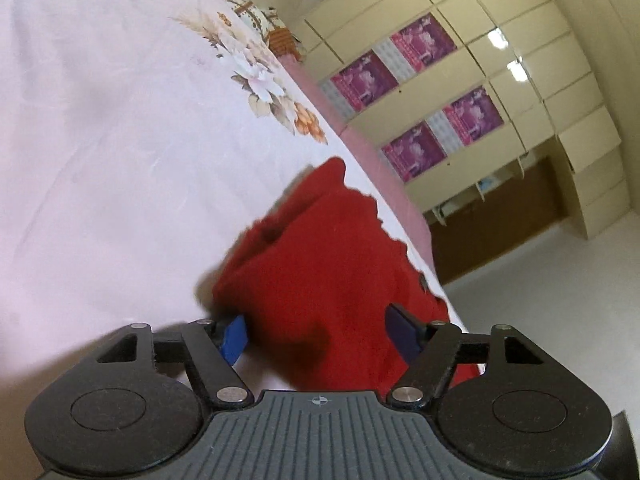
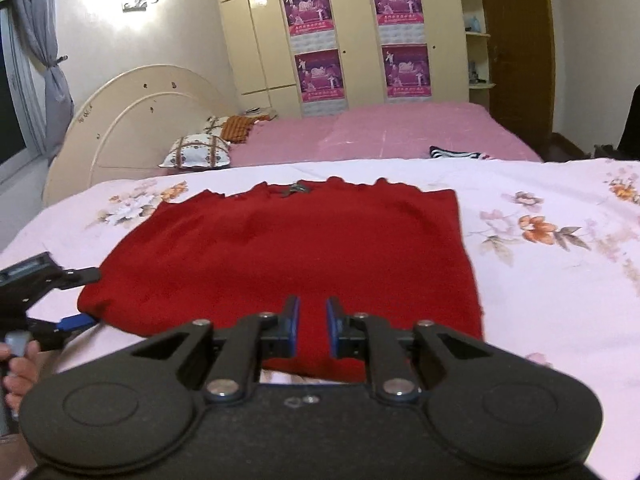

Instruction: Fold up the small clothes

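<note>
Nearest to the lens in the left wrist view is the left gripper point(image 1: 318, 334), and its two blue-padded fingers stand wide apart, one on each side of a raised edge of the red garment point(image 1: 320, 264). The cloth lies between the fingers, but they do not press on it. In the right wrist view the same gripper point(image 2: 82, 300) comes in from the left border, with one finger above and one below the left corner of the garment, and a part of the person's hand point(image 2: 18, 364) shows at the handle.

The garment point(image 2: 288, 256) lies spread almost flat on the floral sheet point(image 2: 552, 280), with its neck opening on the far side and its near hem just in front of the right gripper point(image 2: 313, 328). The fingers of this gripper are close together with a narrow gap between them, over the near hem; the red cloth is seen through the gap, but I cannot tell if the pads pinch it.

Behind the sheet there is a pink bed point(image 2: 380, 132) with patterned pillows point(image 2: 198, 152) at the left, beside a round cream headboard point(image 2: 132, 120). A small striped cloth point(image 2: 456, 153) lies on the right part of the bed. On the back wall stands a cream wardrobe point(image 2: 256, 40) with four purple posters point(image 2: 404, 72), and at the far right a brown door point(image 2: 516, 48).
</note>
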Available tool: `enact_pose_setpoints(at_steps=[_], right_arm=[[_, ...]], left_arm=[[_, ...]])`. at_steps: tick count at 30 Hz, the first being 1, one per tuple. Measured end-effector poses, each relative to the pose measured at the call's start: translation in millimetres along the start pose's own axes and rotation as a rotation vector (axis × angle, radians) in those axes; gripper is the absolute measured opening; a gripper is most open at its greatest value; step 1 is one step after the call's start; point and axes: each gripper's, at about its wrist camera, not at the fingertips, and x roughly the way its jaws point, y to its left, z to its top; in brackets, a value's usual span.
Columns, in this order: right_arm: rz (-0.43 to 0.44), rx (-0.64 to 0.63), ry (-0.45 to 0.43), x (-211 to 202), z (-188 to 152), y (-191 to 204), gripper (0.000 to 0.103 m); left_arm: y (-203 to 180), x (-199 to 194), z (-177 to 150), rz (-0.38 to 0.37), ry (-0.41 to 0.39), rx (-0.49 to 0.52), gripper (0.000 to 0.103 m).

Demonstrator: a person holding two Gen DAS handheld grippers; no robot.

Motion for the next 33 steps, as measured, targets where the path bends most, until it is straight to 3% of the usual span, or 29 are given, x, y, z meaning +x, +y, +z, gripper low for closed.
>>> enact_pose_setpoints(at_steps=[7,9,11,14,16,19,20,21,25,28,30,33], right_arm=[[0.062,0.07,0.014,36.1,14.6,-8.2,0.017],[0.077,0.072,0.012,50.5,21.8,-6.1,0.016],[0.093,0.058,0.013,63.2,28.5,-0.2,0.015],[0.117,0.033,0.019,82.4,35.1,14.0,0.015],[0.126,0.002,0.032,95.8,35.7,25.6,0.015],[0.084,-0.082,0.064,112.8,27.2,37.5,0.011],[0.045,-0.096,0.09,122.1,17.5,33.5,0.006],[0.062,-0.078,0.056,120.3,13.3,28.6,0.005],[0.061,-0.092,0.077,112.3,19.9,33.3,0.006],[0.085,-0.101,0.045,107.6,25.5,38.0,0.01],[0.063,-0.128,0.085,120.5,16.5,40.0,0.01],[0.059,-0.145,0.067,120.3,13.8,39.2,0.009]], left_arm=[[-15.7,36.0,10.2,-0.009,-0.035,0.05,0.071],[-18.9,46.1,14.0,-0.005,-0.035,0.062,0.06],[-15.3,54.2,18.0,0.024,-0.025,0.048,0.032],[-2.7,63.2,25.0,-0.001,-0.021,-0.033,0.019],[-6.4,62.7,24.2,-0.002,-0.025,-0.02,0.017],[-5.9,44.3,22.4,-0.078,-0.083,-0.04,0.016],[-5.4,45.2,20.1,-0.051,-0.075,-0.01,0.016],[-0.1,50.0,18.4,-0.021,-0.046,-0.02,0.016],[4.0,54.5,20.5,-0.034,-0.026,-0.008,0.016],[5.0,55.4,22.7,-0.044,-0.016,-0.018,0.016],[4.2,56.3,25.1,-0.044,-0.009,-0.019,0.016],[1.5,55.4,28.6,-0.057,0.003,-0.018,0.016]])
